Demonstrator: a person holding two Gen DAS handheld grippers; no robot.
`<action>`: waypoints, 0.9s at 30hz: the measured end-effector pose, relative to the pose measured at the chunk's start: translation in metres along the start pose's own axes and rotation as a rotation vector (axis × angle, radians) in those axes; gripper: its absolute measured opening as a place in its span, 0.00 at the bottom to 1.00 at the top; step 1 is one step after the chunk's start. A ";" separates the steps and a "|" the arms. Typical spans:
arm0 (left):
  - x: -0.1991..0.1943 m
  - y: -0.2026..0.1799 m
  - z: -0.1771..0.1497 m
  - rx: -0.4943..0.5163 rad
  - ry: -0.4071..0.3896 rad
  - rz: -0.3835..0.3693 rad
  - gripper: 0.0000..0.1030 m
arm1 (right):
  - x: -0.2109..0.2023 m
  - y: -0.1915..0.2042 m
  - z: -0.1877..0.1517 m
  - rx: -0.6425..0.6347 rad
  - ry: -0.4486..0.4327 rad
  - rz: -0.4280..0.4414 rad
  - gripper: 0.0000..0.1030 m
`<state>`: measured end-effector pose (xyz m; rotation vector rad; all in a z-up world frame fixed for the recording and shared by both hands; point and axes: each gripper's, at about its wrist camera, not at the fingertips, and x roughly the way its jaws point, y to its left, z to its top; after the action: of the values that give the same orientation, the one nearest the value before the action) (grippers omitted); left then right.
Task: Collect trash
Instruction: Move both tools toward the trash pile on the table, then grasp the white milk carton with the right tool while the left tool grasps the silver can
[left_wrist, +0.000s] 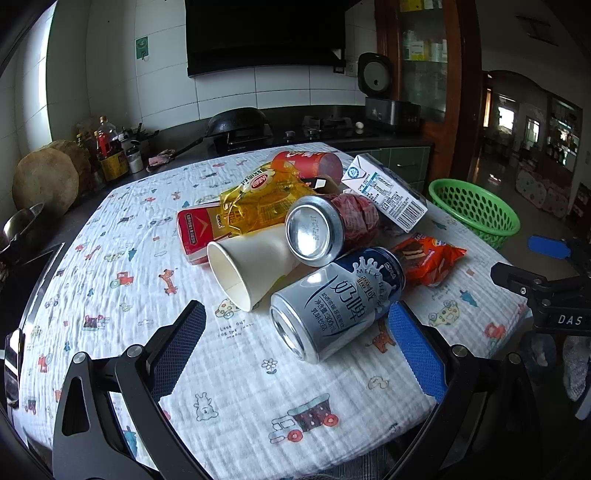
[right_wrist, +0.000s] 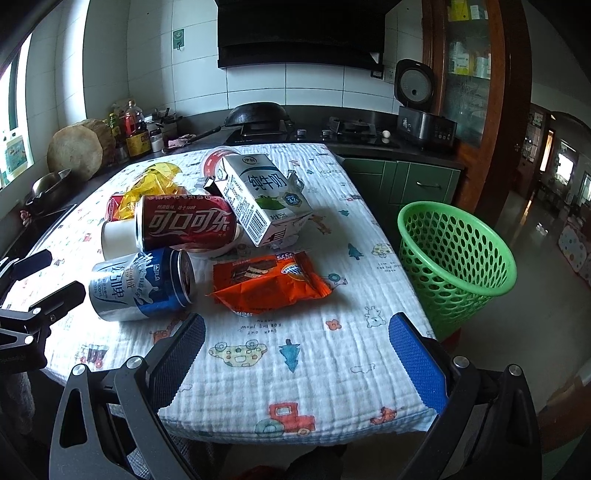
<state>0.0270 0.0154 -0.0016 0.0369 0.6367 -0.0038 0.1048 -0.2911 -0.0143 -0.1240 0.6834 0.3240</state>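
Barely begun: cans (left_wrist: 334, 302), milk carton (right_wrist: 258, 195), cup (left_wrist: 247, 267) and wrappers (right_wrist: 269, 284) all heaped on the bench (right_wrist: 332, 369). Green basket (right_wrist: 456, 266) beside it, apparently empty. Left claw (left_wrist: 295, 350) and right claw (right_wrist: 297, 354) both wide open, holding nothing.

Blue-silver can (left_wrist: 336, 302) on its side, red cola can (right_wrist: 186, 225), tilted milk carton (right_wrist: 262, 199), orange wrapper (right_wrist: 269, 284), green basket (right_wrist: 458, 266)

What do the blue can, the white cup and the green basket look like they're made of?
Blue can: metal, probably aluminium, with a shiny bare rim and a glossy printed wall. White cup: likely paper, matt, with a rolled lip and a seam visible inside. Green basket: looks like moulded plastic, with a smooth, slightly glossy wall pierced by even holes.
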 end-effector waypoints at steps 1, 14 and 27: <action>0.001 0.000 0.001 -0.001 0.000 -0.001 0.95 | 0.002 0.000 0.001 -0.003 0.000 0.002 0.94; 0.012 0.008 0.012 0.011 0.004 -0.069 0.95 | 0.030 0.001 0.043 -0.111 -0.010 0.083 0.93; 0.027 0.016 0.019 0.088 0.037 -0.184 0.94 | 0.096 0.000 0.100 -0.214 0.025 0.226 0.81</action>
<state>0.0606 0.0313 -0.0021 0.0634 0.6746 -0.2093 0.2347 -0.2446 0.0015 -0.2551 0.6876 0.6141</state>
